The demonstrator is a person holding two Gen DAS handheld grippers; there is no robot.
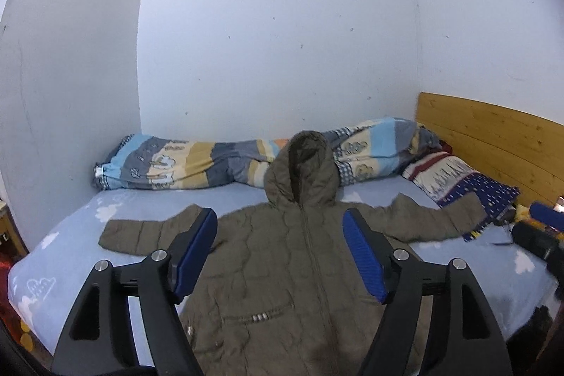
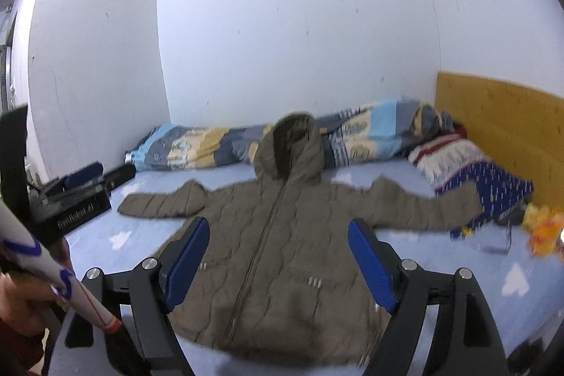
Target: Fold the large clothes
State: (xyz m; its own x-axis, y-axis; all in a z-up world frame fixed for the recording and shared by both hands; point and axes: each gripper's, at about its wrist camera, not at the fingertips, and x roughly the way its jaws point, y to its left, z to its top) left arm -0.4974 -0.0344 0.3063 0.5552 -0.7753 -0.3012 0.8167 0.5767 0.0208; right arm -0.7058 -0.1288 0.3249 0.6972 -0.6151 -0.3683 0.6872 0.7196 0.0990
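An olive-brown quilted hooded jacket (image 1: 282,256) lies flat, front up and zipped, on the light blue bed (image 1: 70,235), both sleeves spread sideways and the hood toward the wall. It also shows in the right wrist view (image 2: 278,245). My left gripper (image 1: 280,217) is open and empty, held above the jacket's chest. My right gripper (image 2: 276,228) is open and empty, above the jacket's lower half. The left gripper also shows at the left of the right wrist view (image 2: 88,178), and the right gripper at the right edge of the left wrist view (image 1: 543,224).
A rolled striped quilt (image 1: 211,164) lies along the white wall. A patterned pillow (image 1: 465,182) sits by the wooden headboard (image 1: 493,136), under the jacket's right sleeve end. Yellow-orange items (image 2: 543,228) lie at the bed's right. A cable (image 2: 500,245) lies on the bed sheet.
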